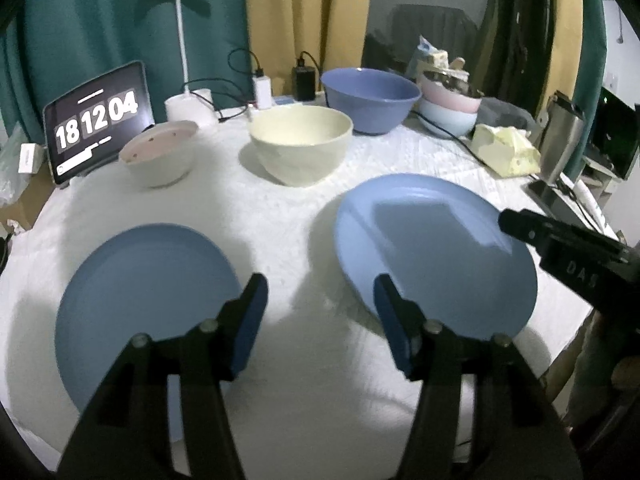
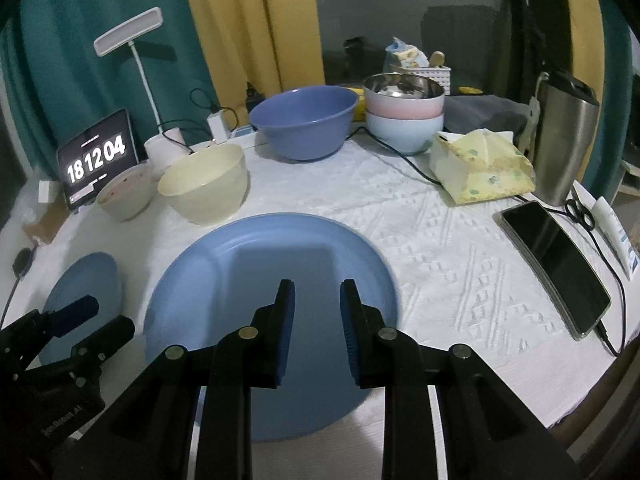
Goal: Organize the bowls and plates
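White textured cloth (image 2: pixel 460 248) covers the table, with teal and mustard curtains hanging behind. Left gripper (image 1: pixel 320 300) hangs above the cloth, jaws parted about halfway, nothing between them — bare cloth shows through the gap. One blue plate (image 1: pixel 148 292) lies just under its left finger, and a second blue plate (image 1: pixel 436 256) lies under its right finger. Right gripper (image 2: pixel 318 300) hovers over that second plate, jaws narrowly apart and gripping nothing. Ahead of the left gripper sits a cream bowl (image 1: pixel 300 144), with a small speckled bowl (image 1: pixel 160 152) to its left. Beyond them — a big blue bowl (image 1: pixel 370 98), then a stack of pink and pale-blue bowls (image 1: pixel 450 108) off to the right. A tablet clock (image 1: pixel 98 118) stands far left.
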`<state>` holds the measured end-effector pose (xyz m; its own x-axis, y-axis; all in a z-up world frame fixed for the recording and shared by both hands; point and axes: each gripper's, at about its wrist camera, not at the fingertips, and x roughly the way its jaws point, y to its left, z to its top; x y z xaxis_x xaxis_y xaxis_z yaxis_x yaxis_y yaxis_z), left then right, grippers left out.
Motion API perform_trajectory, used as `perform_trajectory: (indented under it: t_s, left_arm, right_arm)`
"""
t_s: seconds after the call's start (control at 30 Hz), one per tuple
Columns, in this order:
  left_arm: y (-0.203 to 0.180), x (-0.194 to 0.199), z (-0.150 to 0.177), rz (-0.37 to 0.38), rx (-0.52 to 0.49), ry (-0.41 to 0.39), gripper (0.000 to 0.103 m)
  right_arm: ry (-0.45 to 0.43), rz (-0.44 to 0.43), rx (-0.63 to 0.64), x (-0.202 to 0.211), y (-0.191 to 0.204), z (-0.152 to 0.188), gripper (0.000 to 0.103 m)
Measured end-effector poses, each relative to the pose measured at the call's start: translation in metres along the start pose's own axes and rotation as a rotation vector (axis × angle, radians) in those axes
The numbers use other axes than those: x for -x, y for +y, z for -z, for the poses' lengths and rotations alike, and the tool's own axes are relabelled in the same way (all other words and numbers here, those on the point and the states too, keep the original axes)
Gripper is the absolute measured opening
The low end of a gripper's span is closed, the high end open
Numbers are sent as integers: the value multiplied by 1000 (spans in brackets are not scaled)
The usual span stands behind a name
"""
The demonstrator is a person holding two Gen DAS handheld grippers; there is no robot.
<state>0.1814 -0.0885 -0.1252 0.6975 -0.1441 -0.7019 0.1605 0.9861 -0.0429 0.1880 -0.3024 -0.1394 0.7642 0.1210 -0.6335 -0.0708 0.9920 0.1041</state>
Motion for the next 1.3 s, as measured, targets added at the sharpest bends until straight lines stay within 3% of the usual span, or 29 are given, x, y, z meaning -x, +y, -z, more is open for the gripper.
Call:
perform_trajectory:
  t_s: [0.53,1.3]
  left_arm:
    - [50,21,3,-24,73,-74,57]
    - [127,36,21,-87,189,-107,57]
  right_arm:
    - [7,-21,91,3,57,-2,25]
    - [36,-46,215,-8,136,-3,25]
